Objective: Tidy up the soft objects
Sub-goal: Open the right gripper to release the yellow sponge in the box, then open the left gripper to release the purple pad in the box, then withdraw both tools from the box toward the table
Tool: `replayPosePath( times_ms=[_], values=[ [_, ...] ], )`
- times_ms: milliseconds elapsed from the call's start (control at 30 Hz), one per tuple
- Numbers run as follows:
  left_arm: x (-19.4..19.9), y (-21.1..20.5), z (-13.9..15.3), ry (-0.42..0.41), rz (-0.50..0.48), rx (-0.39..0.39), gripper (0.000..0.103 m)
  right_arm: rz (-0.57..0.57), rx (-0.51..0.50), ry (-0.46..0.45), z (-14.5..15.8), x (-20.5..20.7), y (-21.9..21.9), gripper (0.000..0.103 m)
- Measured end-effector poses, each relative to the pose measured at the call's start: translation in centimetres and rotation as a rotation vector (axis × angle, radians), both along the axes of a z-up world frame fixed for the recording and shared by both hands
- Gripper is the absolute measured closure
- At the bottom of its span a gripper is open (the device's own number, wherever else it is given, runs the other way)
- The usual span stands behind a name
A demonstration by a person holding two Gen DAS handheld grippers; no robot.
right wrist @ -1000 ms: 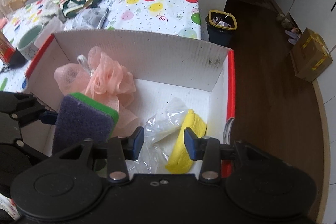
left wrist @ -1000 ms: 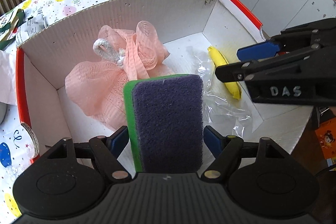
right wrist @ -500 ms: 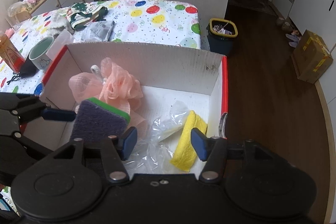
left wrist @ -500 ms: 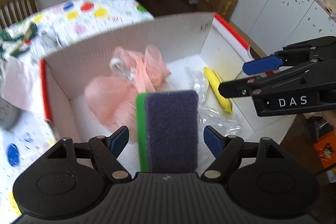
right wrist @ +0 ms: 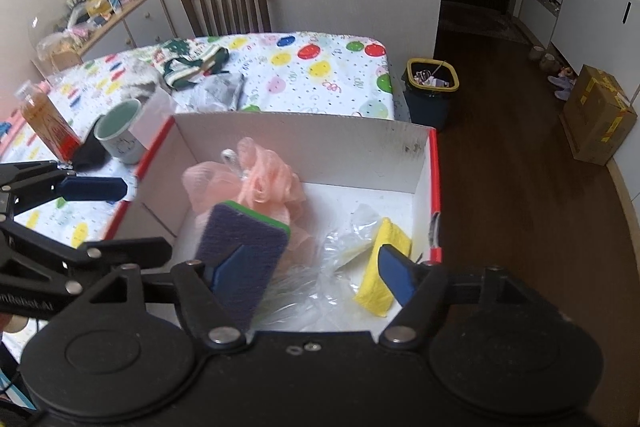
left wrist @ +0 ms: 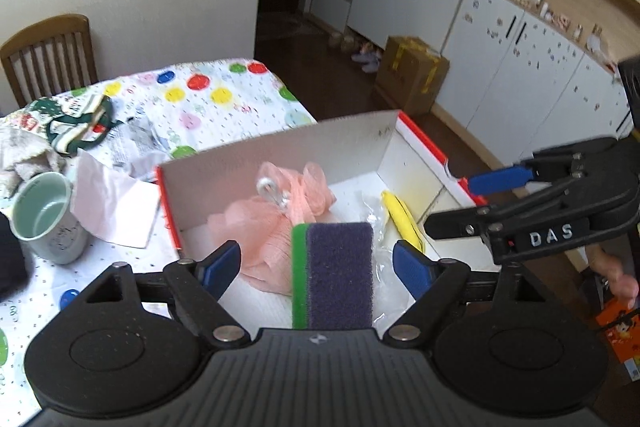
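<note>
A white box (right wrist: pixel 304 143) with red edges sits at the corner of a table covered in a cloth with bright balloon spots (right wrist: pixel 316 63). Inside the box lie the soft things. A pink net bath puff (left wrist: pixel 276 211) fills the back left part. A green and purple sponge (left wrist: pixel 334 275) leans against the front of the puff, purple side up. A yellow cloth (right wrist: pixel 386 267) stands against the right wall, with a crinkly clear plastic bag (right wrist: pixel 340 247) between it and the sponge.

The left gripper (left wrist: pixel 318 267) hangs above the box, pointing down at the sponge. Its blue pads stand wide on either side of the sponge and do not touch it — the jaws are opening. The right gripper (right wrist: pixel 312 271) hangs just beside it, over the right part of the box. Its jaws are opening too, and nothing is pinched between them; the plastic bag and the yellow cloth lie down below.

On the table to the left of the box stand a pale green mug (right wrist: pixel 120 133) and an orange carton (right wrist: pixel 48 127). A wooden chair (right wrist: pixel 224 3) waits at the far side, and a small bin with a yellow rim (right wrist: pixel 432 83) sits on the dark floor.
</note>
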State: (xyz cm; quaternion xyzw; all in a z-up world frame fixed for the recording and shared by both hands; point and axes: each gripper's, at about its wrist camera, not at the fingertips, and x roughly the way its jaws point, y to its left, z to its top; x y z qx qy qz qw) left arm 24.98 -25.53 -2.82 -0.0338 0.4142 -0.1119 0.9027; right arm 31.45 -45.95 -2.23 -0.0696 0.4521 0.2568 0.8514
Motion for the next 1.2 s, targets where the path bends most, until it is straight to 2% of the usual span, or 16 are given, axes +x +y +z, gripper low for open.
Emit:
replayPosePath(
  times_ms=[367, 433, 733, 867, 1200],
  values=[
    [-2.8, 4.9, 3.2, -0.086, 0.069, -0.019, 0.018, 0.023, 0.06, -0.064, 2.7, -3.8, 2.4, 0.012],
    [-3.2, 6.3, 3.7, -0.097, 0.077, -0.026, 0.014, 0.021, 0.071, -0.075, 3.0, -4.5, 3.3, 0.006],
    [-5.3, 13.4, 4.8, -0.141, 0.104, -0.046, 0.001, 0.023, 0.105, -0.107, 4.3, -8.3, 7.8, 0.003],
    [-6.3, 16.4, 4.7, -0.17, 0.129, -0.037, 0.0, 0.019, 0.102, -0.108, 4.1, -10.0, 10.3, 0.003],
    [-6.9, 24.2, 2.1, -0.144, 0.184, 0.014, 0.0, 0.007, 0.097, -0.042, 1.8, -13.7, 16.3, 0.003]
  ],
)
